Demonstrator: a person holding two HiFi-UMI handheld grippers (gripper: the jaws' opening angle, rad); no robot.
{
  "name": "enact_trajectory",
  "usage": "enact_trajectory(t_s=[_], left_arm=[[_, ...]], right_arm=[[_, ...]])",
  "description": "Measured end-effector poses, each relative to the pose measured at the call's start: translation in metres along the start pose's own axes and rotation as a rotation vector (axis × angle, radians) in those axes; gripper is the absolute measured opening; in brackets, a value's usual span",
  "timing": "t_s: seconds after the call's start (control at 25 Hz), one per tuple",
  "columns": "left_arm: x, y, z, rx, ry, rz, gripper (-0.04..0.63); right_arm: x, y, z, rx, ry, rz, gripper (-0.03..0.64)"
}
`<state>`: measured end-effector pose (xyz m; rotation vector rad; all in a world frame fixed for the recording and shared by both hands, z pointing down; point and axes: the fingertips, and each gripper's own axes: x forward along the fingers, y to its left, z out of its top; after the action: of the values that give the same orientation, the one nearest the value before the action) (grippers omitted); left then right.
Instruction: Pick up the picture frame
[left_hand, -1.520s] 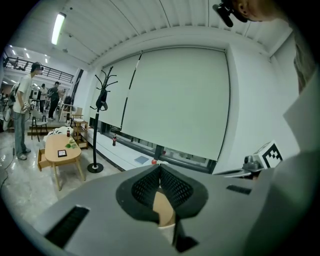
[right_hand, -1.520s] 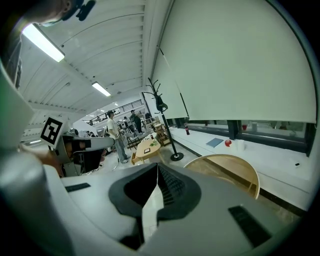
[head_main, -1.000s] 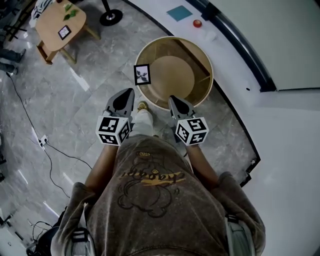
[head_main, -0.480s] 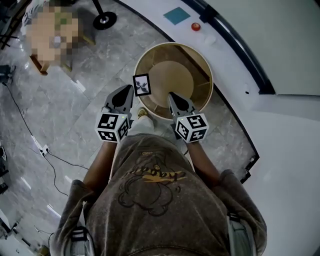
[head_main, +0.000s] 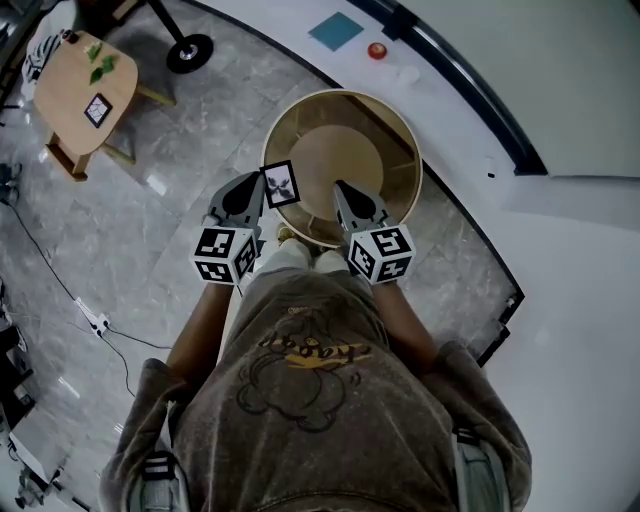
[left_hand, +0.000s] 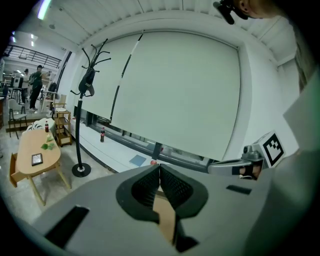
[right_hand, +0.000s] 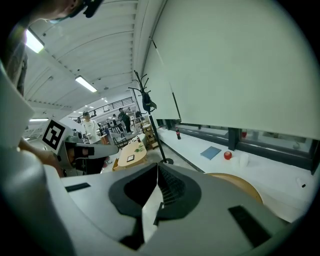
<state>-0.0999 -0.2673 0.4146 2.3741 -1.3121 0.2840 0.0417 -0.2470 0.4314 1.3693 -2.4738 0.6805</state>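
Take the picture frame (head_main: 280, 184), likely light, stiff and breakable, standing at the near left edge of the table (head_main: 345, 150), by its top border, first spreading the left gripper (head_main: 256, 186) and right gripper (head_main: 340, 188), both pressed together, empty.

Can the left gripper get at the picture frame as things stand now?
Probably yes: the picture frame stands at the edge of the round table, right by the left gripper, nothing between; but its jaws are shut.
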Motion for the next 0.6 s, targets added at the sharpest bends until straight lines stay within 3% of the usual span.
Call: enact_trajectory(t_s=[0.6], left_arm=[[0.030,-0.011,0.005,-0.036,-0.004,0.040,0.018]], right_arm=[[0.015,-0.033,0.016,0.001,-0.004,0.041,0.020]])
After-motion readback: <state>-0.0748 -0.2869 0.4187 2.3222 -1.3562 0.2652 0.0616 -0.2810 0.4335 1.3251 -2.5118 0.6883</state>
